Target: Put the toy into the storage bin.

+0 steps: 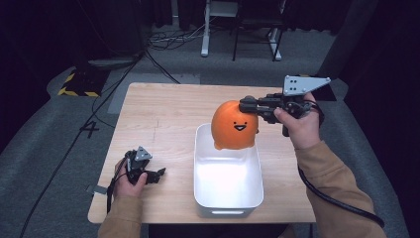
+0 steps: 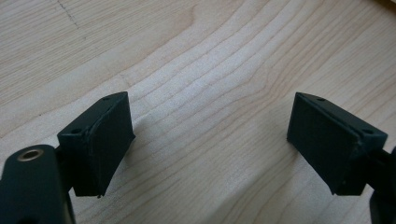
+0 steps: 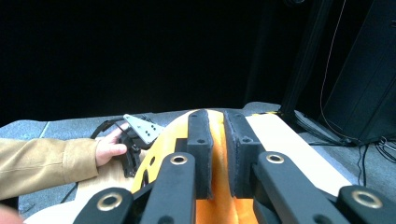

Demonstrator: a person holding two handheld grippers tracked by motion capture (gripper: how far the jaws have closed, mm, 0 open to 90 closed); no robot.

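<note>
An orange round plush toy (image 1: 234, 125) with a small black face hangs over the far end of a white tub (image 1: 198, 163). My right gripper (image 1: 245, 105) comes in level from the right and is shut on the toy's top. In the right gripper view (image 3: 217, 116) the two pads pinch a fold of orange plush (image 3: 219, 210). My left gripper (image 1: 158, 173) rests low on the table near the front left, well apart from the toy. The left gripper view shows it (image 2: 210, 107) open, with bare wood between the pads.
The light wooden table (image 1: 163, 114) has free room on its left and far sides. The tub's inside looks bare. Dark floor, cables and stand legs (image 1: 205, 49) lie beyond the far edge. The right gripper view also shows the other hand and its gripper (image 3: 140, 130).
</note>
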